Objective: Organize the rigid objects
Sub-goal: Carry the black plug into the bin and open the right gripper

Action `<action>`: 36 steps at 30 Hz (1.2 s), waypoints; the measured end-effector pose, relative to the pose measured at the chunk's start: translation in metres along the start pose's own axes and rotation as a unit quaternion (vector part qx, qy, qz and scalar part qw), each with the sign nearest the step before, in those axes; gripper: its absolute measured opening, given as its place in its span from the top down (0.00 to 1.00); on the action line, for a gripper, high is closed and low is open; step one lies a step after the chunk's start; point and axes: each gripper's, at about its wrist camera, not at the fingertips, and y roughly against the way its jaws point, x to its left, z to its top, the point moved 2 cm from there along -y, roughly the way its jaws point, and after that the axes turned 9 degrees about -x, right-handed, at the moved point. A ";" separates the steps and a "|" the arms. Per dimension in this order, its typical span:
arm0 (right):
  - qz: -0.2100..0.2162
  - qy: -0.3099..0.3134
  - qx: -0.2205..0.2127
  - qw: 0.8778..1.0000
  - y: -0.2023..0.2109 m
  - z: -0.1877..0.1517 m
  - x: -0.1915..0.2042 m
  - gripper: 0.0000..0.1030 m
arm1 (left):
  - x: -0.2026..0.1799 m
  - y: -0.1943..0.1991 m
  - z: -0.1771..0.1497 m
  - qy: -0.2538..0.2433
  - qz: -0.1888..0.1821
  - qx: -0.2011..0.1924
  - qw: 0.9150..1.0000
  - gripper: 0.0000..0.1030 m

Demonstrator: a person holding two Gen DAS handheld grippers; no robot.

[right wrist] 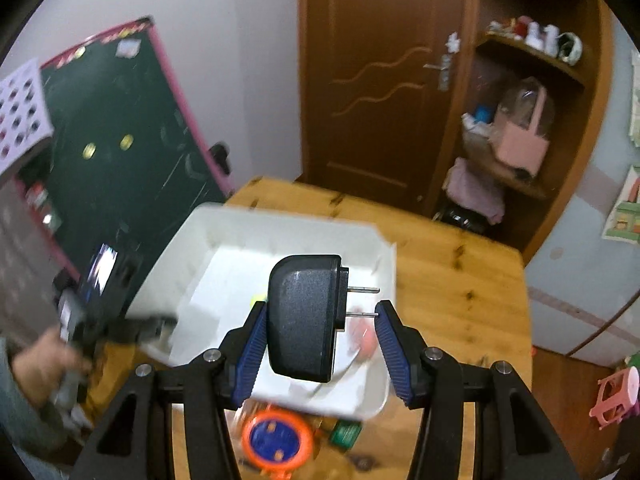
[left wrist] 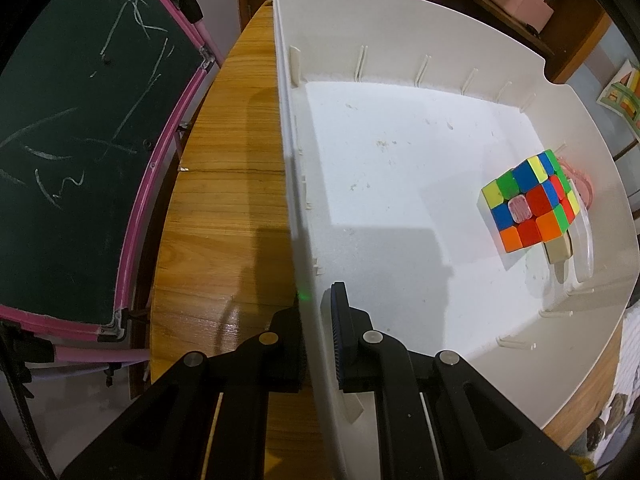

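Note:
My left gripper (left wrist: 316, 320) is shut on the left wall of a white tray (left wrist: 400, 152); one finger is outside the wall and one inside. A colourful puzzle cube (left wrist: 528, 204) rests in the tray's far right corner, propped on a beige block (left wrist: 558, 250), with a pink item (left wrist: 582, 184) behind it. In the right wrist view my right gripper (right wrist: 320, 308) hangs above the tray (right wrist: 280, 232), shut on a black plug adapter (right wrist: 304, 316). The adapter's body is against the left pad and its prongs point at the right pad. A hand (right wrist: 44, 360) holds the left gripper (right wrist: 160, 324) at the tray's edge.
The tray sits on a wooden table (right wrist: 452, 272). An orange and blue round object (right wrist: 276, 440) and a small green item (right wrist: 344, 432) lie in front of the tray. A pink-framed chalkboard (left wrist: 80, 140) stands to the left, with a door (right wrist: 380, 80) and shelves (right wrist: 520, 132) beyond.

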 end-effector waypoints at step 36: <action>-0.011 -0.046 0.121 0.991 -0.128 -0.024 -0.012 0.44 | -0.004 0.004 -0.003 0.001 0.012 -0.006 1.000 0.91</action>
